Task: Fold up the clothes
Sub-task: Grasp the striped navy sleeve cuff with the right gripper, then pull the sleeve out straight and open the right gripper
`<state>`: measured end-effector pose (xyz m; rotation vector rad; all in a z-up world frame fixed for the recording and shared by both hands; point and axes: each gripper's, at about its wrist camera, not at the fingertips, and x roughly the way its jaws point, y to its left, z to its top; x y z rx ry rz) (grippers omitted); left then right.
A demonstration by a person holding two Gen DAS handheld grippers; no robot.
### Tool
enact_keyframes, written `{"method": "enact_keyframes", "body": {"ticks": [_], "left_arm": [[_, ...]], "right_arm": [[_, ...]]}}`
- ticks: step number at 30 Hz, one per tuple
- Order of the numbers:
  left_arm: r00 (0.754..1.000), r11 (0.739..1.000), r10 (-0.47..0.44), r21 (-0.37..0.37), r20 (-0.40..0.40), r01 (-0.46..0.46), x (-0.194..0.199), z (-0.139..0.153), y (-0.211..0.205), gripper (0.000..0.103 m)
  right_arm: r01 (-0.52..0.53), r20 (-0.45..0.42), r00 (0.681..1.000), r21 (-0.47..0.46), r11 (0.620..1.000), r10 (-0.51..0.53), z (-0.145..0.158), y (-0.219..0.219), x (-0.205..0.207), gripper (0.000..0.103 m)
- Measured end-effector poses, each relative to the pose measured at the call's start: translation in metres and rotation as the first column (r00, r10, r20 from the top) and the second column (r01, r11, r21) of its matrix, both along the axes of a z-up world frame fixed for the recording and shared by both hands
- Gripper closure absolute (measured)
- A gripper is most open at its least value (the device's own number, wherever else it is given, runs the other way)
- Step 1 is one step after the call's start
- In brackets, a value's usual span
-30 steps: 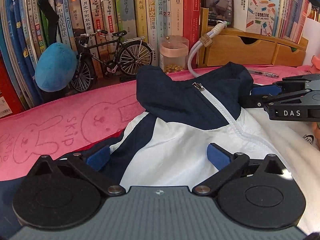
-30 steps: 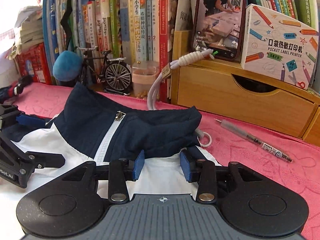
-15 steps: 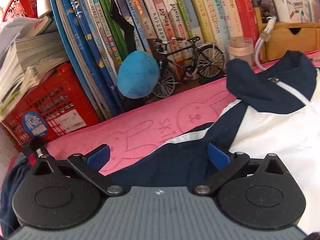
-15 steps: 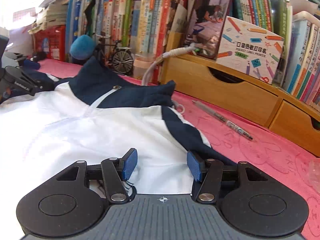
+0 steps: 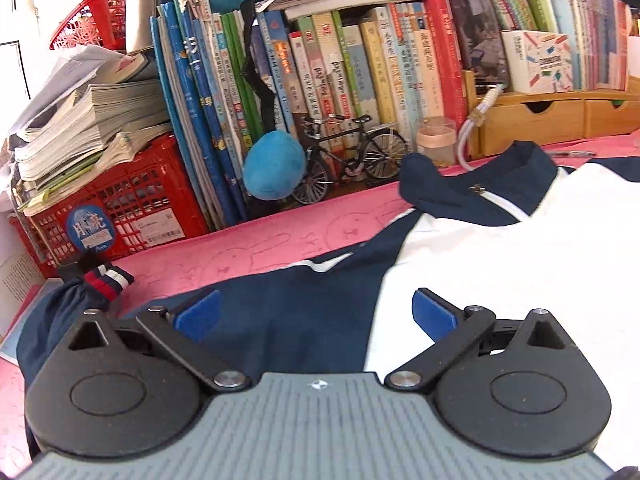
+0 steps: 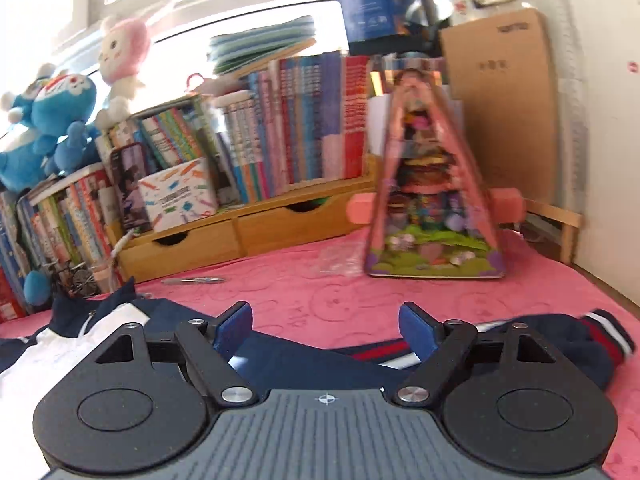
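Jacket (image 5: 480, 264), navy and white with a zip front, lies spread front-up on the pink bunny-print cloth (image 5: 256, 252) that covers the surface, its collar toward the row of books (image 5: 320, 76); going from the left, one sleeve runs out flat and ends in a striped cuff (image 5: 106, 278) near the red crate (image 5: 120, 200), bunched a little where it meets the cloth edge; the left claw (image 5: 316, 314) hangs just over the upper part of that sleeve, close to where navy meets the white chest panel, its blue pads wide apart and nothing between them; further right the zip and collar sit roughly centred, not far from the model bicycle (image 5: 344, 160) and the wooden drawer unit (image 6: 240, 232); on the far right the other sleeve stretches out to its own striped cuff (image 6: 604, 336), and the right claw (image 6: 326, 328) is over that sleeve with jaws likewise well open and holding nothing; the right view is motion-blurred, so how near the pads are to the fabric I cannot tell. With both sleeves out, both claws over them and no fold showing, this reads to me as the sleeve stage; the next move would call for each claw to close on sleeve fabric alone, not the cloth beneath, then carry it inward across the chest without dragging the body askew.
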<state>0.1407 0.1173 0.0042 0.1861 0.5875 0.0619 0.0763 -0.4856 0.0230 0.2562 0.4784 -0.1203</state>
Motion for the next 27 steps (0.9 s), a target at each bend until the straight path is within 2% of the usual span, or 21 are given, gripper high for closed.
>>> {"method": "enact_keyframes", "body": {"ticks": [2, 4, 7, 11, 12, 13, 14, 15, 16, 18, 19, 20, 27], "left_arm": [[0.999, 0.999, -0.047, -0.022, -0.018, 0.046, -0.01, -0.001, -0.015, 0.001], [0.995, 0.995, -0.095, -0.04, -0.036, 0.093, -0.019, -0.004, -0.033, 0.001], [0.987, 0.988, -0.149, -0.047, -0.064, 0.146, -0.03, -0.01, -0.054, 0.0], [0.982, 0.987, -0.156, -0.051, -0.106, 0.151, -0.036, -0.024, -0.067, 0.0], [0.983, 0.987, -0.152, -0.061, -0.105, 0.146, -0.038, -0.026, -0.066, 0.0], [0.984, 0.987, -0.148, -0.076, -0.102, 0.141, -0.039, -0.028, -0.065, 0.0], [0.984, 0.986, -0.143, -0.097, -0.103, 0.133, -0.039, -0.029, -0.062, 0.0], [0.985, 0.985, -0.137, -0.116, -0.106, 0.125, -0.038, -0.03, -0.059, 0.0], [0.985, 0.984, -0.134, -0.132, -0.109, 0.119, -0.038, -0.031, -0.057, 0.0], [0.985, 0.981, -0.131, -0.157, -0.115, 0.112, -0.037, -0.032, -0.053, 0.0], [0.985, 0.981, -0.131, -0.159, -0.115, 0.112, -0.037, -0.032, -0.053, 0.0], [0.985, 0.981, -0.132, -0.157, -0.115, 0.113, -0.037, -0.032, -0.053, 0.0], [0.983, 0.975, -0.138, -0.19, -0.123, 0.113, -0.036, -0.034, -0.047, 0.0]], "right_arm": [[0.135, -0.07, 0.989, 0.032, 0.99, -0.132, -0.009, -0.043, -0.021, 0.021], [0.218, -0.13, 0.97, 0.094, 0.971, -0.205, -0.024, -0.075, -0.038, 0.02], [0.292, -0.183, 0.948, 0.169, 0.942, -0.261, -0.043, -0.097, -0.046, 0.012], [0.311, -0.2, 0.944, 0.26, 0.914, -0.264, -0.06, -0.114, -0.022, 0.005], [0.314, -0.194, 0.944, 0.271, 0.91, -0.268, -0.062, -0.117, -0.014, 0.01], [0.317, -0.188, 0.944, 0.282, 0.905, -0.272, -0.065, -0.12, -0.006, 0.021], [0.329, -0.191, 0.94, 0.287, 0.9, -0.282, -0.065, -0.123, 0.004, 0.071], [0.345, -0.201, 0.934, 0.288, 0.893, -0.296, -0.064, -0.125, 0.015, 0.087], [0.34, -0.146, 0.939, 0.264, 0.903, -0.311, -0.055, -0.122, 0.019, 0.087], [0.311, 0.048, 0.945, 0.174, 0.934, -0.323, -0.028, -0.109, 0.016, 0.087], [0.302, 0.146, 0.937, 0.126, 0.945, -0.318, -0.014, -0.103, 0.015, 0.087], [0.302, 0.191, 0.929, 0.099, 0.948, -0.316, -0.008, -0.101, 0.016, 0.087], [0.34, 0.277, 0.903, 0.01, 0.94, -0.329, 0.003, -0.109, 0.03, 0.086]]}}
